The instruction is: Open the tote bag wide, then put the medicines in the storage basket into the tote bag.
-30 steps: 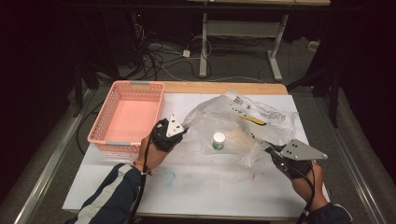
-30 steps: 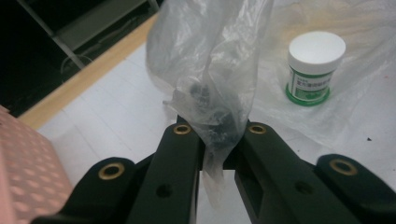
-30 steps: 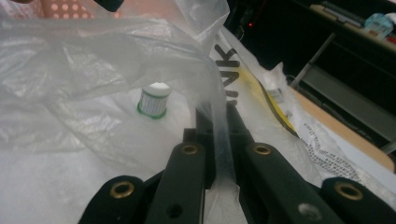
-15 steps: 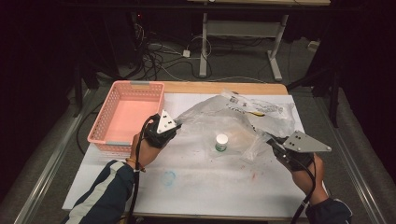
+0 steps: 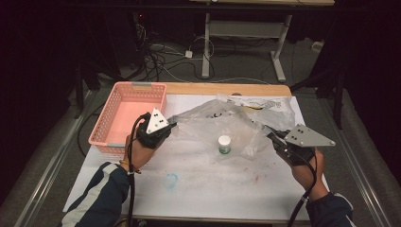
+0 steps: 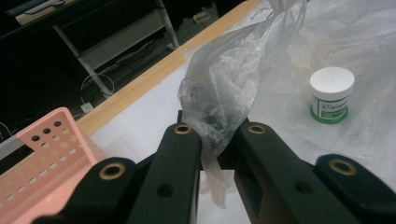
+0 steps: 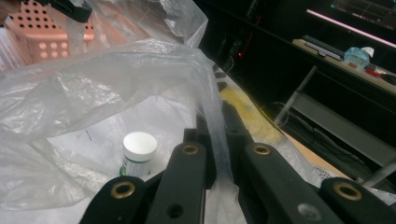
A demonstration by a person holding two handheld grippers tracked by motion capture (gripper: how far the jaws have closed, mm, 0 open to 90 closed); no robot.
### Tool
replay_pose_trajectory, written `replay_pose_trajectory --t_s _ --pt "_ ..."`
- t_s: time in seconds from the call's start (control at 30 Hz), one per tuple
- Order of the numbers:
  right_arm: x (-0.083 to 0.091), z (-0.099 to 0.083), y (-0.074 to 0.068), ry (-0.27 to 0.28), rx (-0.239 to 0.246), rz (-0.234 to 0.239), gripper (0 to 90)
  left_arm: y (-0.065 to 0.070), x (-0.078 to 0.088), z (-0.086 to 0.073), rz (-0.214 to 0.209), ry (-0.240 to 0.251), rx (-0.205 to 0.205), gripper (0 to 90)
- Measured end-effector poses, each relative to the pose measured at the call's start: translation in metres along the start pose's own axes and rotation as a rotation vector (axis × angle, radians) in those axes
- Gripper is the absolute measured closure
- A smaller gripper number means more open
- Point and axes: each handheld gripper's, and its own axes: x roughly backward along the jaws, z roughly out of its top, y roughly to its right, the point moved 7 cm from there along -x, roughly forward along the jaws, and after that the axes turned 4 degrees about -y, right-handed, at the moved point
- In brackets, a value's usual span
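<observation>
A clear plastic bag (image 5: 222, 120) hangs stretched between my two grippers above the white table top. My left gripper (image 5: 171, 126) is shut on the bag's left edge, and the film (image 6: 229, 88) is bunched between its black jaws (image 6: 215, 135). My right gripper (image 5: 268, 134) is shut on the bag's right edge, with a strip of film (image 7: 116, 88) pinched between its jaws (image 7: 219, 140). A small jar (image 5: 224, 144) with a white lid and a green label stands upright on the table under the raised film, between the grippers (image 6: 331, 93) (image 7: 138, 151).
A pink perforated basket (image 5: 105, 137) stands at the table's left, just beyond my left hand (image 6: 46, 149) (image 7: 42, 28). Something yellow (image 5: 250, 108) lies under the bag's far side. A blue ring mark (image 5: 171, 179) is on the near table top. The wooden table edge (image 5: 227, 89) runs along the far side.
Both hands have risen with the bag's edges. The left gripper drifted left toward the basket, so the film is pulled wider and higher over the jar, which stayed put.
</observation>
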Motion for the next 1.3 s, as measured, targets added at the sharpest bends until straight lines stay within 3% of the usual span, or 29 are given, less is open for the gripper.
replay_pose_trajectory --t_s 0.3,0.5,0.8,1.0,1.3 --pt "0.003 0.018 -0.007 0.038 0.003 0.025 90.0 -0.008 0.030 0.007 0.014 0.044 -0.001 86.7" --pt "0.014 0.037 0.003 0.089 -0.015 0.005 90.0 -0.018 0.042 0.022 0.029 0.070 0.002 86.7" --pt "0.032 0.058 0.022 0.159 -0.063 -0.020 90.0 -0.024 0.056 0.051 0.031 0.132 -0.002 86.7" --pt "0.027 0.066 0.041 0.144 -0.084 -0.057 90.0 -0.031 0.041 0.069 0.034 0.134 0.001 86.4" --pt "-0.014 0.045 0.075 0.053 -0.145 -0.100 90.0 -0.032 -0.013 0.074 0.013 0.077 0.011 86.3"
